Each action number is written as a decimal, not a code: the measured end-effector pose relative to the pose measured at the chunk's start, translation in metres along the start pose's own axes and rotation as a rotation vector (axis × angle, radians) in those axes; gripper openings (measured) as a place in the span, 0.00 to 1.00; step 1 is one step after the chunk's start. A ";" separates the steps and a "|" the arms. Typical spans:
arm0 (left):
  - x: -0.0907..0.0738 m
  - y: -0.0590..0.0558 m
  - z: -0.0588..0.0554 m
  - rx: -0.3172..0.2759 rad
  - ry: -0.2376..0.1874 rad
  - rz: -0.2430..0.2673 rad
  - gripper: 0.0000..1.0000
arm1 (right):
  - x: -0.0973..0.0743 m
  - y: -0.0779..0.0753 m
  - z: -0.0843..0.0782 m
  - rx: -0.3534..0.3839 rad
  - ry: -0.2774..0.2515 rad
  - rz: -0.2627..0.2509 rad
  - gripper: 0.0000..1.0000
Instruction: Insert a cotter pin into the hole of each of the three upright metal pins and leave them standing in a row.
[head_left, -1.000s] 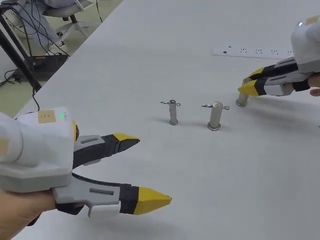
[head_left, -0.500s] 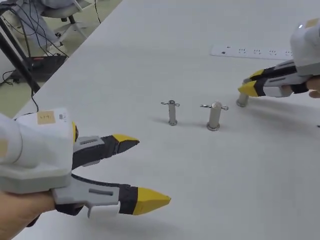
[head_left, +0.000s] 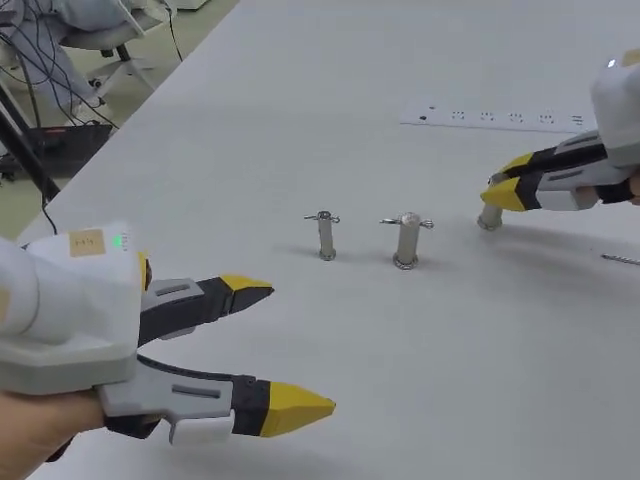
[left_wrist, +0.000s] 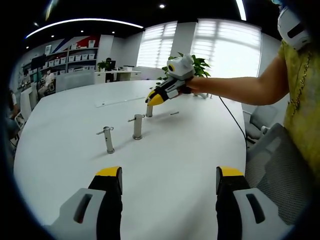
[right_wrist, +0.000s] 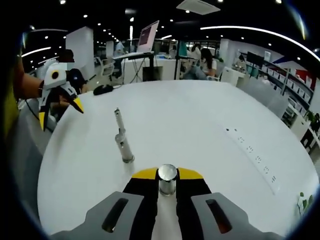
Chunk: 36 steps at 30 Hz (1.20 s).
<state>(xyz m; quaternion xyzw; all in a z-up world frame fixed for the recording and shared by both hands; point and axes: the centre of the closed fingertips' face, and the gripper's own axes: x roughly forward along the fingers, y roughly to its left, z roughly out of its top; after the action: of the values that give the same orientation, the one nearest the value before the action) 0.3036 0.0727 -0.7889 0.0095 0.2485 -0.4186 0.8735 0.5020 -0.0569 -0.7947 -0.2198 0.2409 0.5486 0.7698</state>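
Three upright metal pins stand in a row on the white table. The left pin and the middle pin each carry a cotter pin through the top. My right gripper is shut on the third pin, whose round head sits between the yellow jaw tips with no cotter pin visible in it. My left gripper hovers open and empty near the table's front, well short of the row. From the left gripper view I see the row and the right gripper.
A loose cotter pin lies on the table to the right of the row. A white power strip lies farther back. Past the table's left edge are chairs and cables. A person's arm reaches in from the right.
The head camera has shifted, so the whole scene sits further left and the loose cotter pin has come into sight. Both grippers and the pins hold their places.
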 end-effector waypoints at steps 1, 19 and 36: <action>0.000 0.000 0.001 0.002 -0.002 -0.001 0.76 | -0.006 0.004 0.000 -0.002 0.001 -0.001 0.11; -0.005 -0.023 0.016 0.070 -0.028 -0.040 0.75 | -0.027 0.114 0.024 -0.105 0.003 0.156 0.11; -0.012 -0.031 0.014 0.088 -0.013 -0.038 0.74 | 0.003 0.175 0.018 -0.196 0.014 0.373 0.12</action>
<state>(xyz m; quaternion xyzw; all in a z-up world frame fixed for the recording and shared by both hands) 0.2808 0.0580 -0.7653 0.0402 0.2242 -0.4456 0.8657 0.3384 0.0085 -0.7952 -0.2493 0.2283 0.7009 0.6281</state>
